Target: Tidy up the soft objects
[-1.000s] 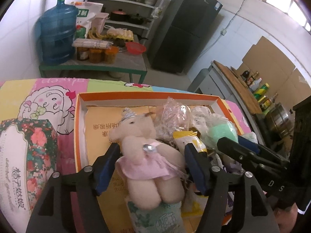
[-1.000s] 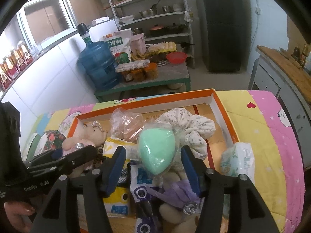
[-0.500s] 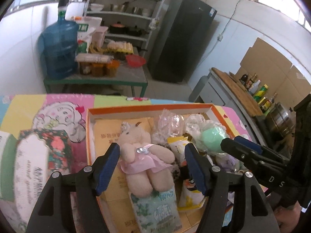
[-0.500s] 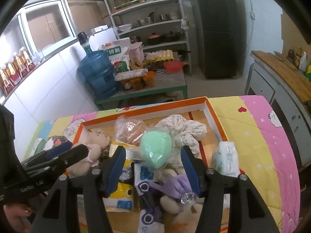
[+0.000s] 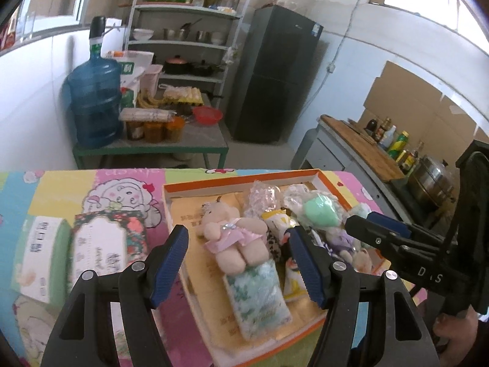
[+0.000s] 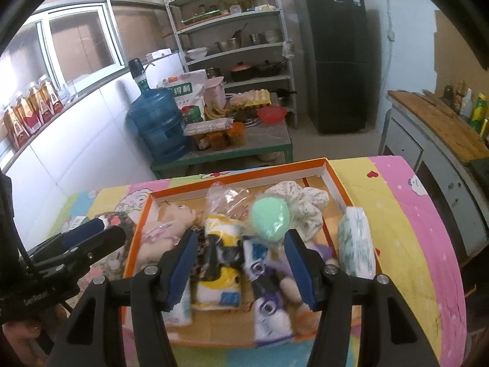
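An orange-rimmed cardboard box (image 5: 238,180) (image 6: 238,180) on the table holds several soft things. A cream teddy in a pink dress (image 5: 232,238) (image 6: 162,229) lies at its left. A green tissue pack (image 5: 259,296) lies below the teddy. A mint green sponge (image 5: 321,214) (image 6: 270,217), a floral cloth (image 6: 305,202), a yellow-white pack (image 6: 220,250) and a purple teddy (image 6: 293,278) lie to the right. My left gripper (image 5: 238,266) is open and empty above the box's near edge. My right gripper (image 6: 240,267) is open and empty over the packs.
A floral tissue box (image 5: 107,244) and a green-white tissue box (image 5: 39,257) lie on the cartoon tablecloth (image 5: 122,189) left of the box. A tissue pack (image 6: 357,244) leans on the box's right rim. A side table with a water jug (image 5: 91,104) stands behind.
Both grippers have pulled back and up from the box, so more of the table shows. The teddy and sponge lie where they were.
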The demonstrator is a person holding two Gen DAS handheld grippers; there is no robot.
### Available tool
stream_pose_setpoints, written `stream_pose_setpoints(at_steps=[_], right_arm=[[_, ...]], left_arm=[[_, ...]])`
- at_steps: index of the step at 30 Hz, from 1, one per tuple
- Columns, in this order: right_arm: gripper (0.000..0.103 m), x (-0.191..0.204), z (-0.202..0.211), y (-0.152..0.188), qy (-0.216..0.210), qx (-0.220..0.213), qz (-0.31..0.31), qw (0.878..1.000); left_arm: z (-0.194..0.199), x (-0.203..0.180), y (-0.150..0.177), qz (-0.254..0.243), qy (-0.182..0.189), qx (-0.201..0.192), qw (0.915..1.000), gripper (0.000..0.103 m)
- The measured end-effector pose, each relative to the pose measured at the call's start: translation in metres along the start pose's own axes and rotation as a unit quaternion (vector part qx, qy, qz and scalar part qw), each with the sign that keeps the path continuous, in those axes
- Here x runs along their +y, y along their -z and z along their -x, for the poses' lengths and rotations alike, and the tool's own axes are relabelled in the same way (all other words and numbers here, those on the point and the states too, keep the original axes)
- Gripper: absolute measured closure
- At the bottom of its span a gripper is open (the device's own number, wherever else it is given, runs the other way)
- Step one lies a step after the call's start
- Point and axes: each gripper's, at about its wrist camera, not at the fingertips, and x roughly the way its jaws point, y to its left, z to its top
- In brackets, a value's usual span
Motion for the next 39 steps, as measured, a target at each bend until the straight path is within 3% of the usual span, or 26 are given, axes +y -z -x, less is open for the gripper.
stream_pose_setpoints(at_steps=[13,20,30,39], right_arm=[[0.044,0.096,0.076,0.041,0.036,-0.042,-0.012,0.998],[0.044,0.153,0.125,0.074,0.083,-0.076,-0.003,0.994],[0.044,0.200,0.190,0.110,0.138,-0.122,-0.030,0.982],[0.044,0.214,0.214,0.125,0.145,-0.128,-0.052,0.980]], left_arm=[[0.115,0.039,0.018,-0.036,-0.019,-0.051,0.9978,0.033],[0.188,0.055,0.040,-0.055,-0.080,-0.087,0.9915,0.033],[0.266,0.069,0.058,-0.066,-0.063,-0.099,0.9909,0.033],[0.307,0.064,0.073,-0.077,-0.049,-0.115,0.9891,0.033]])
